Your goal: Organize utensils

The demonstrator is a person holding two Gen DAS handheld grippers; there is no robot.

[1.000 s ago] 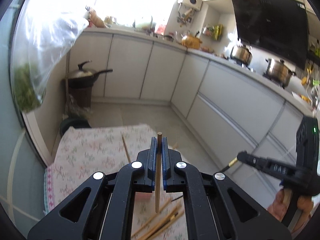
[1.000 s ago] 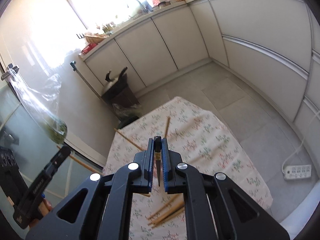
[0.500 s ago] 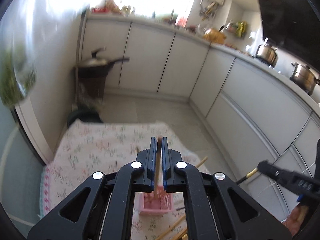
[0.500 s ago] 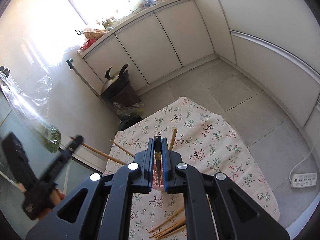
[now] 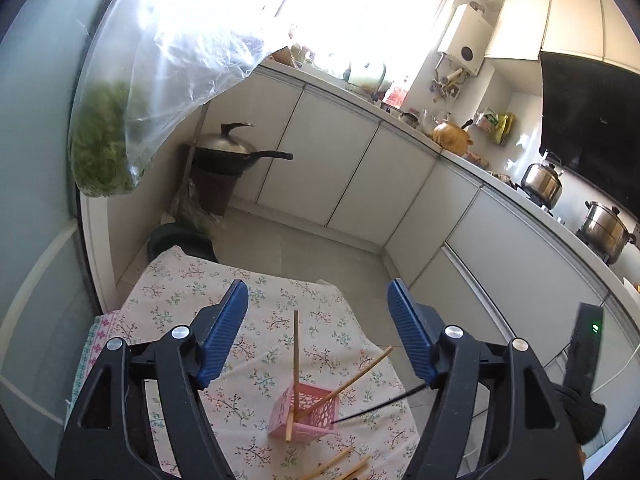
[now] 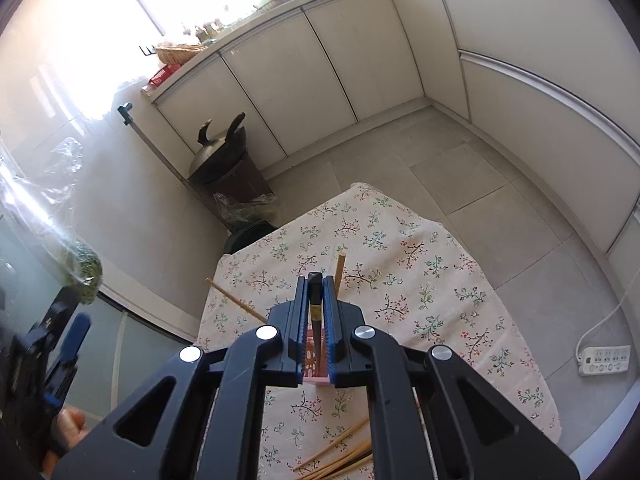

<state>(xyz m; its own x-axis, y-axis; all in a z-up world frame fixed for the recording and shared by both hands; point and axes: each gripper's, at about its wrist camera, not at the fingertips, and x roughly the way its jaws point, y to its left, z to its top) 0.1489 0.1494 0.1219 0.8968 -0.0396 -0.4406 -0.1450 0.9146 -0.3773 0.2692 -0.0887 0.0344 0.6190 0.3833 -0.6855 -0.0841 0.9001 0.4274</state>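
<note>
- Clear plastic bag (image 5: pixel 160 80) with green leaves inside, hanging high at the far left of the left wrist view.
- Dark wok (image 5: pixel 228 154) with lid, perched on a brown bin against the white cabinets (image 5: pixel 340 168).
- Floral tablecloth (image 5: pixel 180 300) spread over the table, lying beneath both grippers.
- Left gripper (image 5: pixel 318 328): blue pads spread wide and opening, nothing pressed between them, hovering above the cloth.
- Pink lattice basket (image 5: pixel 308 412) on the cloth, below and between the left gripper's pads.
- Inside the basket: one pale wooden chopstick (image 5: pixel 295 344) nearly upright, another leaning out to the right, plus a thin dark chopstick (image 5: pixel 380 406) slanting out to the right.
- More loose wooden chopsticks (image 5: pixel 340 464) flat on the cloth, just near of the basket.
- Right gripper (image 6: pixel 316 320): jaws narrow, clamped on the dark chopstick, square end poking out beyond the pads, directly over the pink basket.
- White power strip (image 6: pixel 604 360) on the grey floor tiles, far right of the right wrist view.
</note>
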